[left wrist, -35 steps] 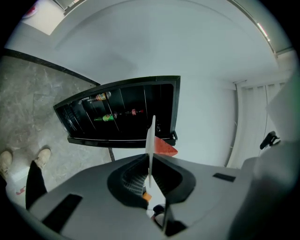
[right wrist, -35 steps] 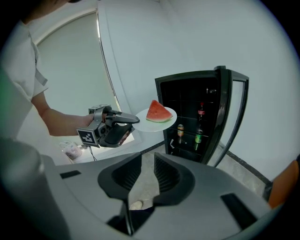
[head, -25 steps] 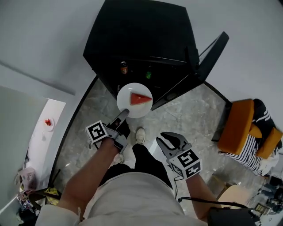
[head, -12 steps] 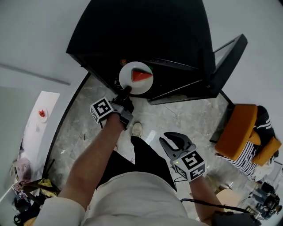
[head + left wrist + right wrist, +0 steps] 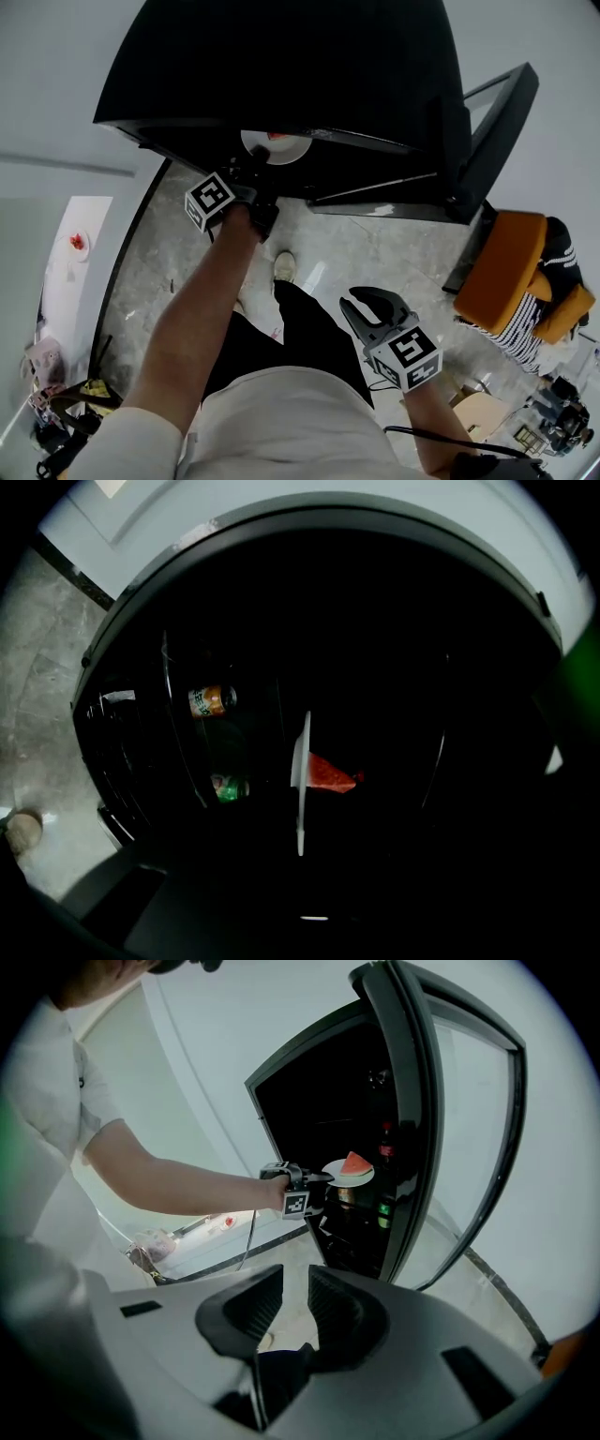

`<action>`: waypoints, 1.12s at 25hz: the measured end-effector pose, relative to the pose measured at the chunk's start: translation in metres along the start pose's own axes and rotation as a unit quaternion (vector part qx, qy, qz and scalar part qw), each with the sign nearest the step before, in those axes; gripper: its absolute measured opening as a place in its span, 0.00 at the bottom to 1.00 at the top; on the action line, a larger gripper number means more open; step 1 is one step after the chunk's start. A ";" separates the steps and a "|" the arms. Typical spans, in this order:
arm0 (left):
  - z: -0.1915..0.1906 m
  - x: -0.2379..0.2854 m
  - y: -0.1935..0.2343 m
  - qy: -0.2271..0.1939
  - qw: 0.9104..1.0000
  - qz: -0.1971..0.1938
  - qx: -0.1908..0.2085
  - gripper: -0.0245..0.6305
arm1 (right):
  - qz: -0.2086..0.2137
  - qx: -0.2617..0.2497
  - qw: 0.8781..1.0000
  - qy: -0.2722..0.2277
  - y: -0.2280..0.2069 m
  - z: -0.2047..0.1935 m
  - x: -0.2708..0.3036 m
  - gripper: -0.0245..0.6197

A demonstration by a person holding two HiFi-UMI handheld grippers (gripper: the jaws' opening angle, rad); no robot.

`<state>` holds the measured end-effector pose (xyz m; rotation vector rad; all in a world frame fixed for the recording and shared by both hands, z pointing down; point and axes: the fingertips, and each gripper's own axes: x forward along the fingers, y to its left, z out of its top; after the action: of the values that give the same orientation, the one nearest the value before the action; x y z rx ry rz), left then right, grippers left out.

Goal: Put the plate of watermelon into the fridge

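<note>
A white plate (image 5: 274, 146) with a red watermelon wedge (image 5: 353, 1162) sits level at the mouth of the black fridge (image 5: 281, 56), half hidden under the fridge's top edge in the head view. My left gripper (image 5: 255, 171) is shut on the plate's near rim, arm stretched forward. In the left gripper view the plate (image 5: 301, 778) shows edge-on with the wedge (image 5: 329, 773) inside the dark fridge; the jaws themselves are lost in the dark. My right gripper (image 5: 361, 305) hangs back by my right hip, jaws a little apart with nothing between them (image 5: 295, 1283).
The fridge door (image 5: 487, 131) stands open to the right. Inside are an orange-labelled bottle (image 5: 208, 700) and a green can (image 5: 228, 787). An orange chair with striped cloth (image 5: 511, 272) stands at the right, a white counter (image 5: 70, 272) at the left. My shoe (image 5: 281, 265) is on the marble floor.
My left gripper has carried the plate forward, from above the floor in front of the fridge into its opening. I have stepped closer. The right gripper has stayed near my hip.
</note>
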<state>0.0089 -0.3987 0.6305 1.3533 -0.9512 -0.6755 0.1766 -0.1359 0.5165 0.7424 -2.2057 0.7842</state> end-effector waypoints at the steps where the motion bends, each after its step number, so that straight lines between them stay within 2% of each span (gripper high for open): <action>1: 0.002 0.004 0.001 -0.002 1.000 0.002 -0.001 0.07 | 0.000 0.002 1.000 0.000 -0.001 0.000 0.001 0.18; 15: 0.016 0.040 0.017 0.000 0.999 0.049 0.001 0.08 | 0.002 0.025 1.000 -0.006 -0.011 0.006 0.014 0.18; 22: 0.017 0.045 0.023 0.010 0.995 0.097 0.008 0.08 | 0.008 0.028 1.000 -0.006 -0.006 0.009 0.019 0.18; 28: 0.014 0.049 0.025 0.034 0.986 0.157 0.034 0.08 | 0.011 0.031 0.999 -0.009 0.000 0.009 0.019 0.18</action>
<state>0.0173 -0.4450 0.6630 1.2420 -1.1094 -0.3577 0.1617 -0.1479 0.5247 0.7594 -2.2170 0.8641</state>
